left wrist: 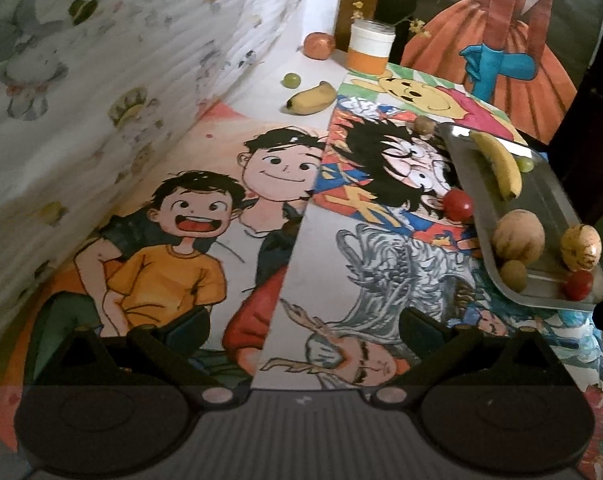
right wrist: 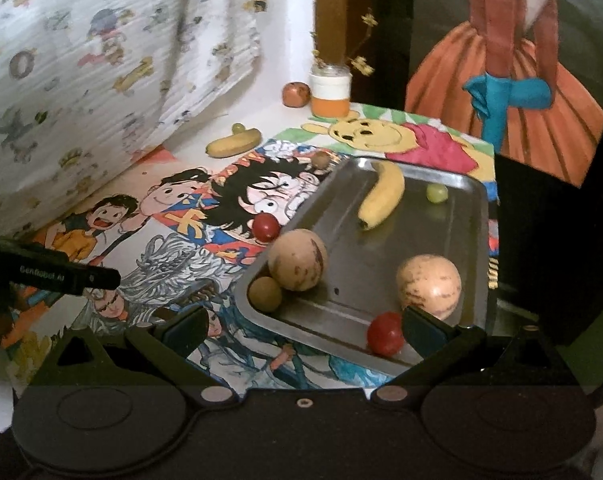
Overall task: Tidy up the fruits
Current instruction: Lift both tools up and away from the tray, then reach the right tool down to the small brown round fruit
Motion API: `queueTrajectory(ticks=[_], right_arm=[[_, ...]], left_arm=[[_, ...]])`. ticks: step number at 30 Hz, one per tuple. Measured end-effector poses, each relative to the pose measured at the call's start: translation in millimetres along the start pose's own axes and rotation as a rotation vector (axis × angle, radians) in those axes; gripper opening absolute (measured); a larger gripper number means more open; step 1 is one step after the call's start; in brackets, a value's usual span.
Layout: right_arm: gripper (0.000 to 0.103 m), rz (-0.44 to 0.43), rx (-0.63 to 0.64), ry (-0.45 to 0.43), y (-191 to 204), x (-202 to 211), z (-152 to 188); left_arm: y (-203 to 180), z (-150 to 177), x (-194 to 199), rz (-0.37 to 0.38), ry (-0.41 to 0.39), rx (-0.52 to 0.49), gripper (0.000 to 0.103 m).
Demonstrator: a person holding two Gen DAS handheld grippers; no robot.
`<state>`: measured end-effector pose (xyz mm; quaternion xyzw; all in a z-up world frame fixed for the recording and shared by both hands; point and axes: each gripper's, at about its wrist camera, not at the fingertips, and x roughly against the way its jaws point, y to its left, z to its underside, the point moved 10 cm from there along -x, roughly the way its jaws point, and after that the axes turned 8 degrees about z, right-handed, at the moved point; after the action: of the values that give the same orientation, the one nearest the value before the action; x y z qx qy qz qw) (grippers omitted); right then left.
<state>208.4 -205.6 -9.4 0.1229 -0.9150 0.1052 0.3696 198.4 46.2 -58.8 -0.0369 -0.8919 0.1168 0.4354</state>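
A table (left wrist: 285,240) covered in bright cartoon drawings filled both wrist views, with a patterned white cloth (left wrist: 101,100) rising along its left side and a painting of an orange skirt with a blue bow (right wrist: 513,100) standing at the back. A metal tray (right wrist: 381,280) sat on the right part of the table and held a banana (right wrist: 383,196), two round tan fruits (right wrist: 298,259) (right wrist: 428,282), a small brownish fruit (right wrist: 264,294) tucked against the left tan one, a green grape (right wrist: 436,193) near the far rim and a red cherry tomato (right wrist: 385,333) at the near edge. Outside the tray, a second banana (left wrist: 311,98) lay near the back with a green grape (left wrist: 291,79) just beside it, an orange-red fruit (left wrist: 319,45) rested next to a white-and-orange jar (left wrist: 371,46), a small brown fruit (left wrist: 424,125) sat at the tray's far corner and another red tomato (left wrist: 457,205) touched its left rim. The left gripper (left wrist: 301,330) hung over the drawings with its jaws spread wide and nothing between them. The right gripper (right wrist: 301,326) was likewise spread and empty above the tray's near edge, its right finger (right wrist: 425,326) just beside the tomato there.
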Motion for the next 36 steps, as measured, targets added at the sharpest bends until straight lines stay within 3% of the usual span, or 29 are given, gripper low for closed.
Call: queueTrajectory(ticks=[6, 11, 16, 20, 26, 32, 36], right_arm=[[0.102, -0.022, 0.069, -0.019, 12.2, -4.3, -4.3], [0.102, -0.056, 0.157, -0.054, 13.6, -3.8, -27.4], [0.102, -0.077, 0.255, -0.137, 5.8, 6.3, -69.1], [0.102, -0.168, 0.304, -0.184, 0.4, 10.8, -106.3], [0.102, -0.287, 0.49, -0.136, 5.5, -13.9, -154.3], [0.099, -0.361, 0.678, -0.063, 22.5, -65.5, -171.1], [0.094, -0.406, 0.713, 0.005, 28.1, -107.4, -171.2]], left_arm=[[3.2, -3.2, -1.3, 0.011, -0.009, 0.006, 0.103], [-3.2, -14.6, -0.3, 0.053, -0.046, -0.027, 0.103], [-20.2, -32.5, -0.7, 0.123, -0.102, -0.104, 0.103], [-42.3, -45.2, -8.6, 0.167, -0.139, -0.251, 0.103], [-75.8, -63.0, -27.1, 0.241, -0.204, -0.484, 0.103], [-95.0, -70.8, -59.9, 0.296, -0.174, -0.597, 0.094], [-97.9, -70.5, -80.0, 0.318, -0.146, -0.646, 0.09]])
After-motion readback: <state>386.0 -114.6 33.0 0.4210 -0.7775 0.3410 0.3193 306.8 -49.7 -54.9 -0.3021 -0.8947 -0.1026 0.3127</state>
